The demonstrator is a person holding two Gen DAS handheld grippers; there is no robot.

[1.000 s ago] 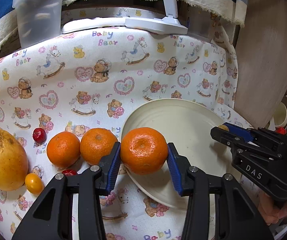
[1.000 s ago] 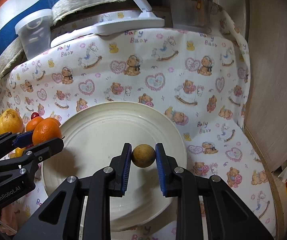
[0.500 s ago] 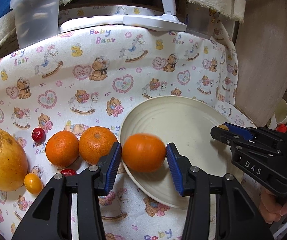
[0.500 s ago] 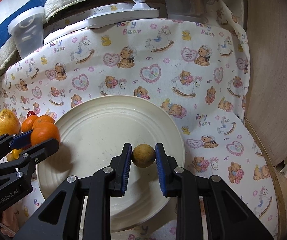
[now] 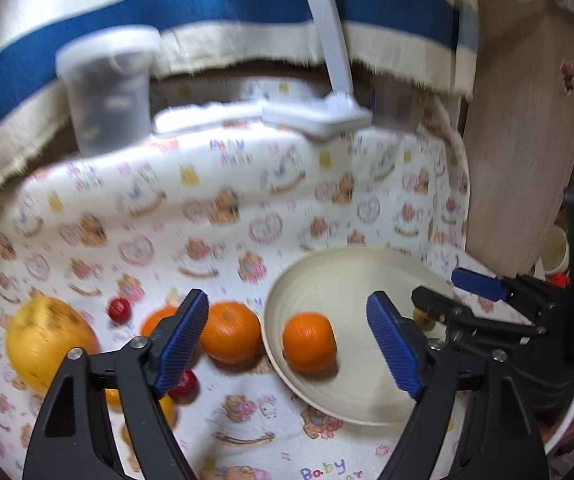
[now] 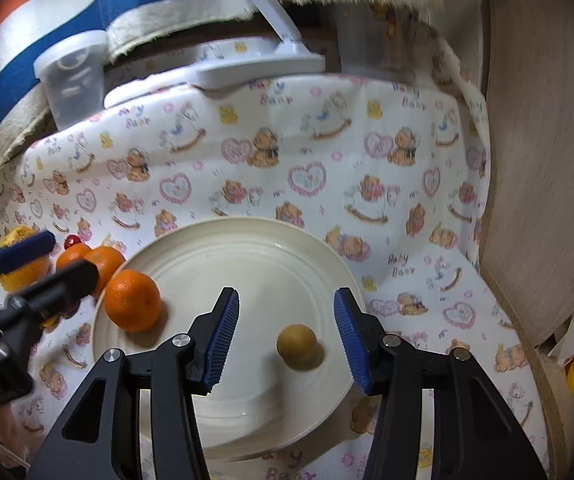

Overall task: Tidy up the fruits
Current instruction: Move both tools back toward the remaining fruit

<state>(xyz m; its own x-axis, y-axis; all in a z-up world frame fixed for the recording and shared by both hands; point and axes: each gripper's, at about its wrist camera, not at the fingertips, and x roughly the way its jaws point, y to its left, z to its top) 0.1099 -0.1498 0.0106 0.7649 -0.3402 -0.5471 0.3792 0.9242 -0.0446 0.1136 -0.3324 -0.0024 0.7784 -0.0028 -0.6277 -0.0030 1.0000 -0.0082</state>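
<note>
Both fruits have just been let go onto the plate (image 6: 327,256), the orange (image 5: 309,342) dropped by the now wide-open left hand-held gripper (image 5: 287,340), the small brown fruit (image 6: 297,346) by the equally wide right hand-held gripper (image 6: 287,340), so more fruit's left on the surface.

three oranges, one (image 5: 309,342) on the plate, two (image 5: 230,337) off it at 9 o'clock, one cream plate (image 6: 247,264), one small brown round fruit (image 6: 296,340), one large yellow fruit (image 5: 49,344), two small red fruits (image 5: 119,309), one lidded clear tub (image 5: 107,88), two claws (image 5: 287,340) (image 6: 287,340)
</note>
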